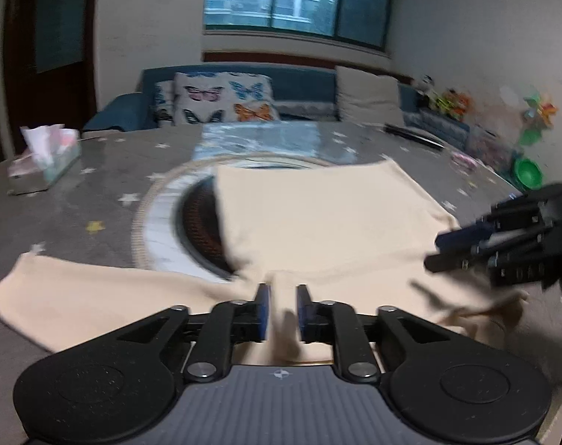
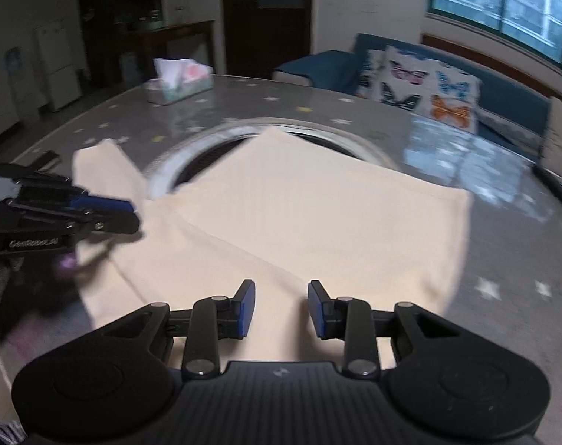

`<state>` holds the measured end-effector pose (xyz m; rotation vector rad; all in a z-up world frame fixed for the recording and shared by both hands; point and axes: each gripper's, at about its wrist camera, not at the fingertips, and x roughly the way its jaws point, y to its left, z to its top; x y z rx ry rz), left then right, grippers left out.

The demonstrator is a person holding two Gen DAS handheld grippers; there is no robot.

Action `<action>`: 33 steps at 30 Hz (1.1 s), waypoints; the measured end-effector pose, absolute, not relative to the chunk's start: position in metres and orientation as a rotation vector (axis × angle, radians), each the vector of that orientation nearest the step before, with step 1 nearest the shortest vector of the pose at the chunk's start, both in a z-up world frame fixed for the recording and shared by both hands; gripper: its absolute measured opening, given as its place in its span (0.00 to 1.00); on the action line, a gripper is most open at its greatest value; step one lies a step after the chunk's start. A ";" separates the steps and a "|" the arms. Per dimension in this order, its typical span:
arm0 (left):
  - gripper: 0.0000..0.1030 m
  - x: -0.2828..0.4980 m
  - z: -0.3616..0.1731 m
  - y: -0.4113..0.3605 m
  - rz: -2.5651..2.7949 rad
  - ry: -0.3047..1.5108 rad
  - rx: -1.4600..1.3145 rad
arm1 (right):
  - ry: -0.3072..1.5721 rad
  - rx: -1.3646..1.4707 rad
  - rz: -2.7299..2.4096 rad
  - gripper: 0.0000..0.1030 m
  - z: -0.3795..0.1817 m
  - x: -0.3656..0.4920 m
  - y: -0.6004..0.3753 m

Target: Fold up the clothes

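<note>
left gripper (image 2: 132, 215) marked "genrobot.ai", pinching cream garment (image 2: 299, 215)

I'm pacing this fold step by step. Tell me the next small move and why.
Probably lift the left gripper and carry its pinched fold toward the middle of the cream fabric garment. Its pads look closed on a raised ridge of cloth, while one sleeve-like flap lies spread out on the grey star-patterned table. The right gripper hangs open over the cloth, gripping nothing.
</note>
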<state>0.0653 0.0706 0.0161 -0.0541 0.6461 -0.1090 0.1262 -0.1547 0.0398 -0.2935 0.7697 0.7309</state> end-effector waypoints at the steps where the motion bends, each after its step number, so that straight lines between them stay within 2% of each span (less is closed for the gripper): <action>1: 0.33 0.064 0.017 0.078 -0.079 0.643 -0.058 | 0.769 -0.291 0.750 0.30 0.039 0.126 -0.146; 10: 0.35 0.058 0.018 0.162 0.242 0.657 -0.167 | 0.794 -0.322 0.875 0.30 0.020 0.122 -0.074; 13: 0.35 0.056 0.016 0.186 0.330 0.660 -0.207 | 0.781 -0.335 0.875 0.30 0.023 0.119 -0.068; 15: 0.41 0.055 0.013 0.199 0.379 0.662 -0.224 | 0.771 -0.329 0.887 0.30 0.028 0.116 -0.067; 21: 0.42 0.066 0.002 0.224 0.496 0.673 -0.273 | 0.796 -0.347 0.899 0.30 0.020 0.109 -0.063; 23: 0.40 0.069 0.001 0.227 0.512 0.670 -0.276 | 0.791 -0.333 0.897 0.30 0.024 0.109 -0.065; 26: 0.13 0.072 0.000 0.229 0.510 0.665 -0.273 | 0.775 -0.320 0.894 0.30 0.031 0.106 -0.071; 27: 0.08 0.073 0.001 0.230 0.503 0.662 -0.278 | 0.768 -0.315 0.890 0.30 0.034 0.105 -0.074; 33: 0.07 0.063 0.036 0.204 0.412 0.568 -0.266 | 0.738 -0.281 0.851 0.30 0.050 0.099 -0.102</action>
